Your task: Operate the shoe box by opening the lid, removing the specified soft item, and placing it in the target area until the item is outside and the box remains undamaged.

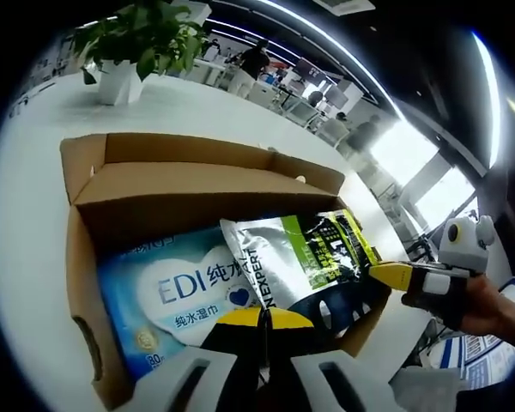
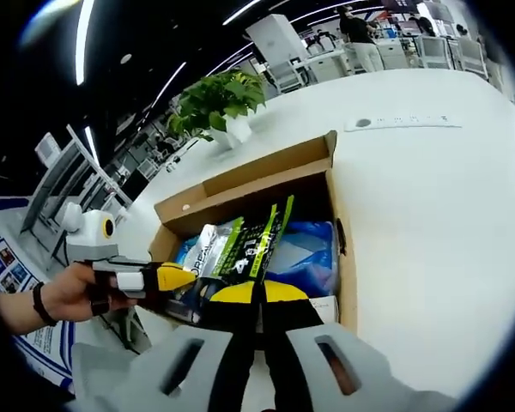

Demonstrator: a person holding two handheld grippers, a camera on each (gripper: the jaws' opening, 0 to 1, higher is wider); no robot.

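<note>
An open brown cardboard shoe box point(image 1: 154, 184) point(image 2: 240, 184) sits on a white table with its lid flap folded back. Inside lies a blue wet-wipes pack point(image 1: 167, 296) point(image 2: 305, 249). Across it, tilted up over the box's wall, is a silver and green pouch point(image 1: 300, 249) point(image 2: 240, 245). My left gripper point(image 1: 262, 318) point(image 2: 178, 276) is shut at one corner of the pouch. My right gripper point(image 2: 257, 292) point(image 1: 390, 275), held by a hand, is shut at the pouch's opposite end.
A potted plant in a white pot point(image 1: 120, 77) point(image 2: 227, 116) stands beyond the box. A white power strip point(image 2: 403, 123) lies on the table point(image 2: 429, 215) to the right. Desks, chairs and people are far behind.
</note>
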